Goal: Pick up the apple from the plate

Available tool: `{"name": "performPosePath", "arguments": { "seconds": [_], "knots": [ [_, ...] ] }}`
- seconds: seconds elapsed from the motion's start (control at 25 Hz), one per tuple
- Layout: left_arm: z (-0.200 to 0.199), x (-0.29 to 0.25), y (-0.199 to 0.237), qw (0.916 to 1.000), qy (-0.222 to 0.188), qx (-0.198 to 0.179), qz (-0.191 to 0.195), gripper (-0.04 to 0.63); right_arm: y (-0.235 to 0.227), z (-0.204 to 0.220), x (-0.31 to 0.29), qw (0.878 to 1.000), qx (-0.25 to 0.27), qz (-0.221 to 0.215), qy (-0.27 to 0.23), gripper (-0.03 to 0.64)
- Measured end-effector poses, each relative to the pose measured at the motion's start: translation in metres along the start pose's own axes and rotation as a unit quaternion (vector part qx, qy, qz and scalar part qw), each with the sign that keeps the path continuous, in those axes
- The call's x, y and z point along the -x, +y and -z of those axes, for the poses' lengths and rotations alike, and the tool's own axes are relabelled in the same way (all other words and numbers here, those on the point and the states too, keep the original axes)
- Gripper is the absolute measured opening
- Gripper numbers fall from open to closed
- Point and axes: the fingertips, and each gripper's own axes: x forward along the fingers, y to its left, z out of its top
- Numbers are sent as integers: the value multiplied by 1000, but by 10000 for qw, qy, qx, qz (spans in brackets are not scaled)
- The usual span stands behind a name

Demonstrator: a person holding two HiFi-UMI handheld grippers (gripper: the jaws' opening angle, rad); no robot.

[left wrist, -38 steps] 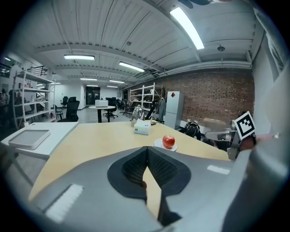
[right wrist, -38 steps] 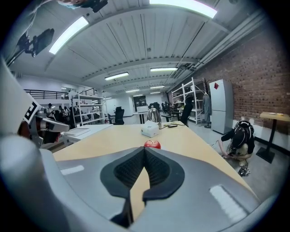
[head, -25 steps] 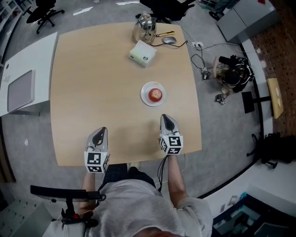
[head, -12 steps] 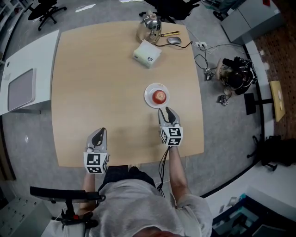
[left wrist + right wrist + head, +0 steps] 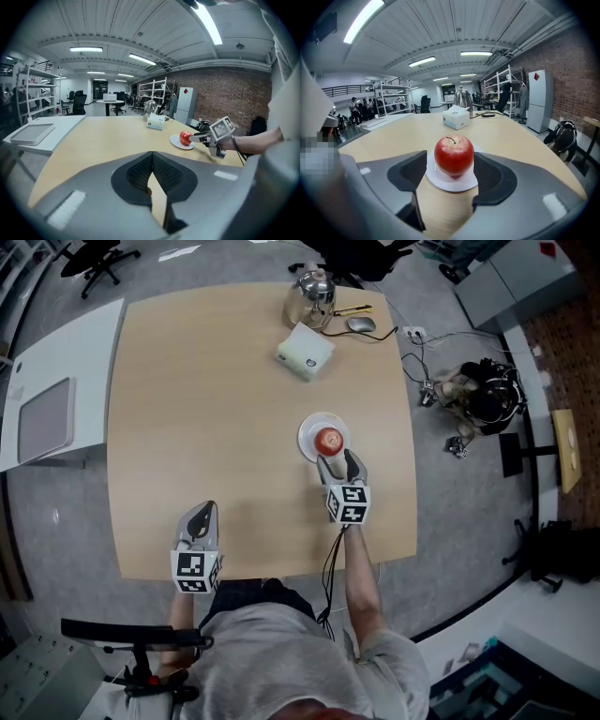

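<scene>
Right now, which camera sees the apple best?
The right gripper view: the apple sits big, close and centred on its plate. The head view shows it small from above; the left gripper view shows it tiny and far off.

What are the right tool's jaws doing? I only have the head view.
Observer: The right tool is open; its jaws have just been opening. The right gripper view shows the apple lined up between them, neither jaw touching it.
Operator: Is the apple upright?
Observer: Yes, stem up, on its plate.
Operator: And the left tool?
Observer: The left tool is shut and empty; the left gripper view shows its jaws meeting.
</scene>
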Motion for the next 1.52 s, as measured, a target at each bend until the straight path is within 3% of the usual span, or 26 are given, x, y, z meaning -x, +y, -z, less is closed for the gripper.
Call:
{"name": "performPosePath", "arguments": {
  "seconds": [0.68,1.52],
  "knots": [
    [6,-1,9,9997,112,118,-169,18,-7,1,-19,9998,-102,151,-53,334],
    [-3,23,18,9990,42,200,-409,18,12,-18,-13,9998,-13,-122,-173,328]
  ]
}}
